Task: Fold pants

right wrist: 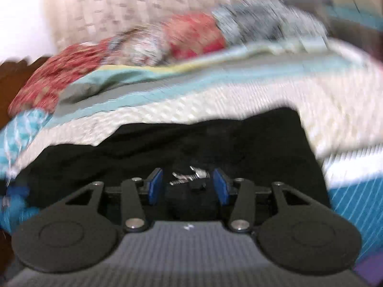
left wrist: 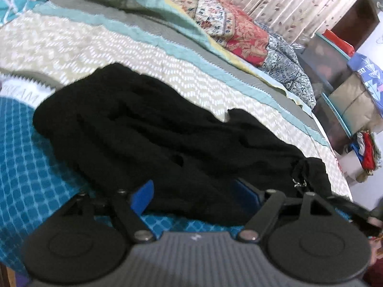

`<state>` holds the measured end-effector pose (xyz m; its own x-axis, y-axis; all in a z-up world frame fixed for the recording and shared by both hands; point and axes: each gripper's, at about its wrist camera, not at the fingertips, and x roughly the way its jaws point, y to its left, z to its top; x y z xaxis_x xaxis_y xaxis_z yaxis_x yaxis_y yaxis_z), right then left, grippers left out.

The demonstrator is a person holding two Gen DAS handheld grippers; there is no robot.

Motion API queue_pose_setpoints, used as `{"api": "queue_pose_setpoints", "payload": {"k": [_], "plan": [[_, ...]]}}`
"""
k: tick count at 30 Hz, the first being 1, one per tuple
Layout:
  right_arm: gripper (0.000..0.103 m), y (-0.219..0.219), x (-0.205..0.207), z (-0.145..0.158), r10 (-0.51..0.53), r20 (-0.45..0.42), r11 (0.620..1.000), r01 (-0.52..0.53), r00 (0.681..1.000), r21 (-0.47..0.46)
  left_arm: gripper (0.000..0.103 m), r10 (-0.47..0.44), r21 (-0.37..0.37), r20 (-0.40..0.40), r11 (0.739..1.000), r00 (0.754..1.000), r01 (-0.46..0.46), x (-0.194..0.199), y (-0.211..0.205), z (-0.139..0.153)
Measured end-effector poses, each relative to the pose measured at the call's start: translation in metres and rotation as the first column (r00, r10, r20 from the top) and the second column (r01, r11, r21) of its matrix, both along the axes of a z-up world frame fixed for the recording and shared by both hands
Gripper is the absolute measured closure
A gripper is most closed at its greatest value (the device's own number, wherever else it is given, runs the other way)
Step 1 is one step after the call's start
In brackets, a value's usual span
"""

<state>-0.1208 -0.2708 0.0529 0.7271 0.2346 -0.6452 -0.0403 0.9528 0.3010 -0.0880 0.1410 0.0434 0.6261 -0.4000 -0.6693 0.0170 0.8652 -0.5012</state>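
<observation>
A: What is shown in the left wrist view, from left to right?

B: At the far left a teal checked cover (left wrist: 26, 167) is seen spread on the bed. The black pants (left wrist: 143, 131) are laid crumpled across the middle of the frame, from centre left down to lower right, partly on that cover and partly on a cream patterned bedspread (left wrist: 95, 47). A folded floral quilt (left wrist: 229, 24) is seen at the upper centre, a leaf-print curtain (left wrist: 299, 0) at the upper right, and stacked storage bins (left wrist: 335, 71) at the right edge.

A: And the left gripper (left wrist: 194, 196)?

B: It is seen at the bottom centre. Its jaws are spread wide, with a fold of the pants lying between the blue pads (left wrist: 143, 195); whether the cloth is touched by the pads cannot be told.

A: What is seen in the right wrist view?

B: The frame is blurred. The pants (right wrist: 167, 148) are spread across the middle, on the bedspread (right wrist: 215, 105), with the quilt (right wrist: 191, 33) at the upper centre and the teal cover (right wrist: 354, 205) at the lower right.

A: The right gripper (right wrist: 188, 186)?

B: It is seen at the bottom centre. Its jaws are parted, released, and a bunched bit of the pants with small metal hardware (right wrist: 189, 177) sits between the pads (right wrist: 154, 186), apparently not pinched.
</observation>
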Motion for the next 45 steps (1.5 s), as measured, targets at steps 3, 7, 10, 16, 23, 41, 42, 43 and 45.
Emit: {"api": "queue_pose_setpoints", "payload": {"k": [3, 7, 10, 16, 23, 41, 42, 43, 45], "plan": [[0.054, 0.01, -0.004, -0.023, -0.057, 0.031, 0.997, 0.058, 0.998, -0.043, 0.026, -0.01, 0.004, 0.007, 1.0, 1.0, 0.01, -0.007, -0.002, -0.002], [0.055, 0.033, -0.008, -0.006, -0.103, 0.009, 0.987, 0.103, 0.995, -0.119, 0.024, -0.022, 0.006, 0.004, 1.0, 1.0, 0.022, -0.018, 0.004, -0.011], [0.054, 0.054, -0.026, 0.011, -0.046, 0.097, 0.993, 0.056, 0.994, -0.106, 0.024, -0.006, -0.012, -0.037, 1.0, 0.999, 0.006, -0.021, 0.006, -0.025], [0.046, 0.105, -0.026, -0.033, 0.07, -0.037, 0.985, -0.075, 0.997, -0.156, 0.021, 0.014, -0.041, -0.017, 0.999, 1.0, -0.015, -0.023, 0.012, -0.029], [0.046, 0.124, -0.02, -0.015, 0.128, -0.004, 0.985, -0.127, 0.992, -0.115, 0.008, 0.228, -0.202, -0.044, 0.951, 0.973, -0.232, -0.019, 0.081, -0.03], [0.09, 0.266, 0.117, -0.05, 0.375, -0.299, 0.889, -0.249, 0.877, 0.385, 0.076, 0.244, -0.113, 0.156, 0.967, 0.957, -0.228, 0.023, 0.057, -0.002], [0.085, 0.256, 0.116, -0.045, 0.367, -0.29, 0.878, -0.227, 0.884, 0.421, 0.076, 0.2, -0.066, 0.203, 0.979, 0.958, -0.19, 0.022, 0.043, 0.008], [0.083, 0.245, 0.109, -0.041, 0.349, -0.266, 0.868, -0.202, 0.899, 0.454, 0.076, 0.152, -0.021, 0.243, 0.988, 0.958, -0.151, 0.021, 0.029, 0.018], [0.08, 0.214, 0.091, -0.031, 0.299, -0.216, 0.855, -0.16, 0.929, 0.493, 0.076, 0.05, 0.066, 0.297, 0.995, 0.954, -0.073, 0.02, 0.002, 0.034]]}}
